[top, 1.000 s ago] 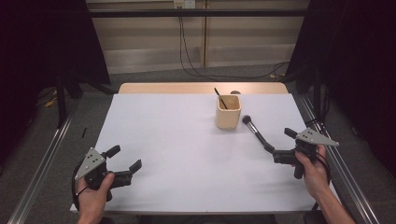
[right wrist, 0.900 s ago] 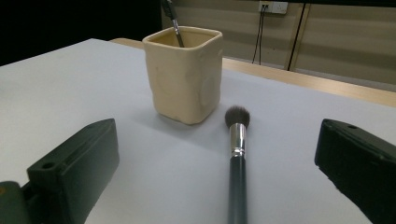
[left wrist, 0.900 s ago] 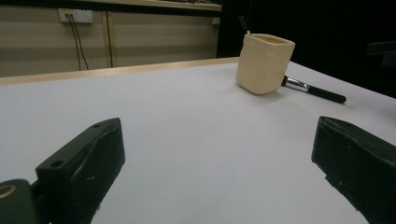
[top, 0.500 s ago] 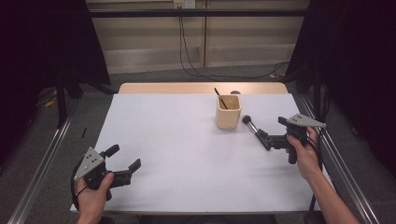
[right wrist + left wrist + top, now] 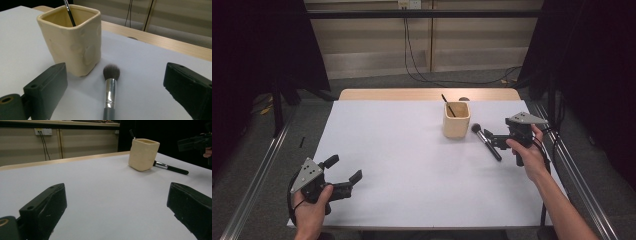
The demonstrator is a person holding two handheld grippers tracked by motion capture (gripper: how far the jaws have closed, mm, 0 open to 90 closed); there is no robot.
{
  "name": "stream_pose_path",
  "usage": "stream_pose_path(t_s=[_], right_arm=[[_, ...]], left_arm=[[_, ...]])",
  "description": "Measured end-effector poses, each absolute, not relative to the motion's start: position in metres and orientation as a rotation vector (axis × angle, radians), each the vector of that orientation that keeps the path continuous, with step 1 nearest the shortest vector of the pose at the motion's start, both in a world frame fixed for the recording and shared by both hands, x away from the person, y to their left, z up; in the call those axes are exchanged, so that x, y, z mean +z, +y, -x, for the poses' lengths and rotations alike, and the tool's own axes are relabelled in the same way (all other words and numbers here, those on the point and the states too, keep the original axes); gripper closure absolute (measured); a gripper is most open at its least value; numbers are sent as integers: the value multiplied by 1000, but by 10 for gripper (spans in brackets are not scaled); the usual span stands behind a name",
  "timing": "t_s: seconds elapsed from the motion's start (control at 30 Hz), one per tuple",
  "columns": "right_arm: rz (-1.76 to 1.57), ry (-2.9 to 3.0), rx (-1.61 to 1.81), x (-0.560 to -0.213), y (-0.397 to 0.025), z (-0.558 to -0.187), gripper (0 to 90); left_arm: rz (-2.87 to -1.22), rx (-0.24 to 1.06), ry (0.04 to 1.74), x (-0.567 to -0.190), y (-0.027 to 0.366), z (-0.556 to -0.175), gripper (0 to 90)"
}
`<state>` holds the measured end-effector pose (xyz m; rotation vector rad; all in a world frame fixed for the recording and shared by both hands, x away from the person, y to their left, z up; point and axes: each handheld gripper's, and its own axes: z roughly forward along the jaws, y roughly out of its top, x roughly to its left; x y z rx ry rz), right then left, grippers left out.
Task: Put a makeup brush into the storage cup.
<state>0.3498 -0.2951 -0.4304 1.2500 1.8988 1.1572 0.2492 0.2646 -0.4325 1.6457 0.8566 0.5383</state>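
A cream square cup [image 5: 456, 120] stands on the white table [image 5: 412, 150] right of centre, with a thin dark brush [image 5: 447, 105] leaning inside it. A black-handled makeup brush [image 5: 486, 141] lies flat just right of the cup, its bristles toward the cup. My right gripper [image 5: 490, 139] is open over the brush handle. In the right gripper view the makeup brush [image 5: 111, 85] runs up between the wide jaws, which do not touch it, and the cup [image 5: 72, 37] is just behind. My left gripper [image 5: 344, 169] rests open and holds nothing at the near left.
The table's wooden far edge [image 5: 427, 94] shows behind the cup. Metal rails [image 5: 257, 165] run along both sides of the table. In the left gripper view, the cup [image 5: 143, 155], the makeup brush [image 5: 171, 168] and the other gripper [image 5: 195, 142] stand far off.
My right gripper has moved away from the person and slightly left, closing in over the makeup brush's handle. The left gripper, cup and brush have not moved.
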Motion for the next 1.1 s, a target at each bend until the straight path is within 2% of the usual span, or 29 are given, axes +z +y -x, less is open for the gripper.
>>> stream_pose_path(t_s=[0.3,0.77,1.1], right_arm=[[-1314,2003,1072,-429,-295,-368,61],[-1417,2230,966,-428,-293,-395,121],[-1494,2427,758,-438,-288,-410,135]], left_arm=[[-1639,537,861,-433,265,-250,27],[-1655,544,851,-433,266,-251,27],[-1649,537,851,-433,267,-252,26]])
